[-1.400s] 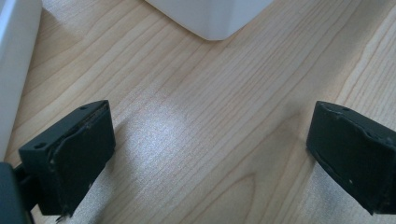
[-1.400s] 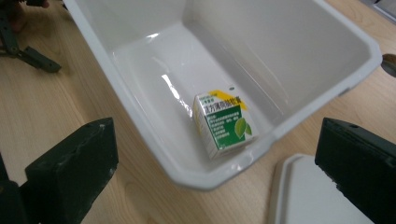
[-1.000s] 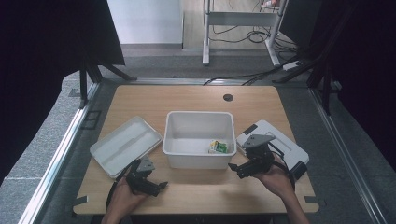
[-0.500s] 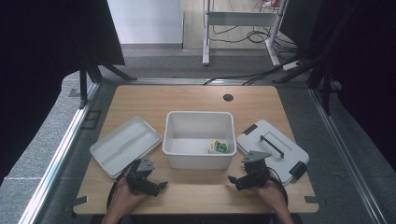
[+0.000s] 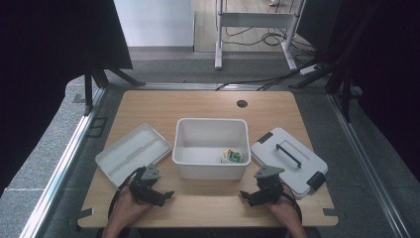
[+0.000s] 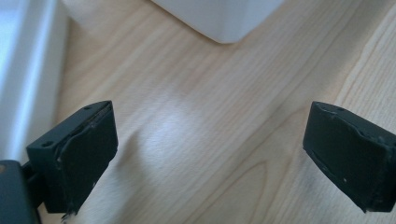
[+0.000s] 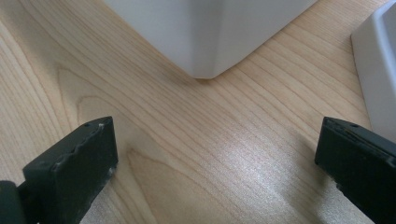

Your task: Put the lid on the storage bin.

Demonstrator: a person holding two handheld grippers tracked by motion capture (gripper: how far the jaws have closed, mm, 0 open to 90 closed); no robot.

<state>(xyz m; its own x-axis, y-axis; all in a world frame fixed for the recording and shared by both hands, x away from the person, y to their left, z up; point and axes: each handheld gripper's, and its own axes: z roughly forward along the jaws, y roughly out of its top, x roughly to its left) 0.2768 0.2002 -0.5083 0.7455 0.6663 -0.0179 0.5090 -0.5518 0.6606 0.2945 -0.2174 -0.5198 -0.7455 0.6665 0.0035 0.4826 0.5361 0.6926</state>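
Jaws apart, both grippers low before bin, lid beside

In front of the white bin a bare strip of worktop is free for passing, while the tray and lid block both its sides.

Left gripper and right gripper both gape wide, held low

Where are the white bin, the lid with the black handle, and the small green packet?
bin (image 5: 210,169), high view, on its near outer wall.
lid (image 5: 277,157), high view, on its flat top left of the handle.
packet (image 5: 232,156), high view, on the packet's middle, inside the bin.
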